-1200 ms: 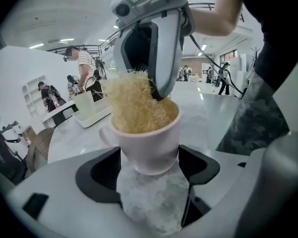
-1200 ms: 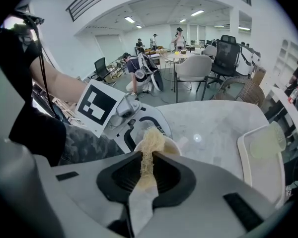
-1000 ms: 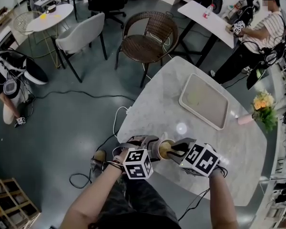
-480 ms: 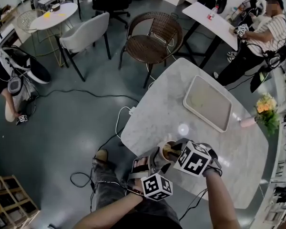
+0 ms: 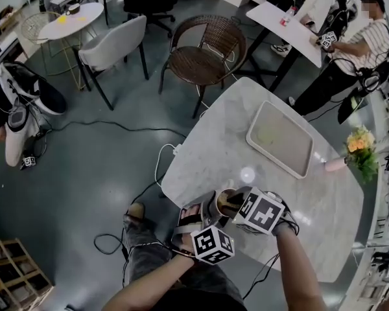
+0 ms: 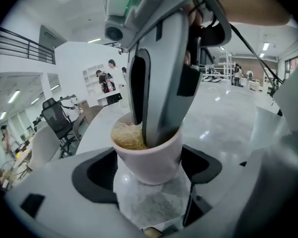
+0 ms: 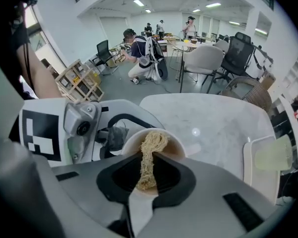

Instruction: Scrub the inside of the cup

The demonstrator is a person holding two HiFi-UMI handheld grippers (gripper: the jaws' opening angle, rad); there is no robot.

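Observation:
A pale pink cup [image 5: 219, 198] [image 6: 149, 160] stands near the front left edge of the marble table [image 5: 292, 193]. My left gripper [image 5: 206, 214] [image 6: 149, 172] reaches at it from my side. Its jaws are opening, with the cup between them and the pads close beside its walls. My right gripper [image 5: 232, 203] [image 7: 148, 165] comes in from the right, shut on a straw-coloured fibre scrubber [image 6: 125, 136] [image 7: 148, 155]. The jaw tips and scrubber are dipped inside the cup [image 7: 175, 144]. The cup's bottom is hidden.
A pale rectangular tray [image 5: 279, 138] lies on the far half of the table. A small vase of flowers [image 5: 358, 149] stands at the right edge. A wicker chair [image 5: 204, 50] sits just beyond the table. Cables [image 5: 157, 164] trail on the floor at the left.
My left gripper has swung from the cup's left side round to its near side, closer to my body. My right gripper stays in the cup with the scrubber.

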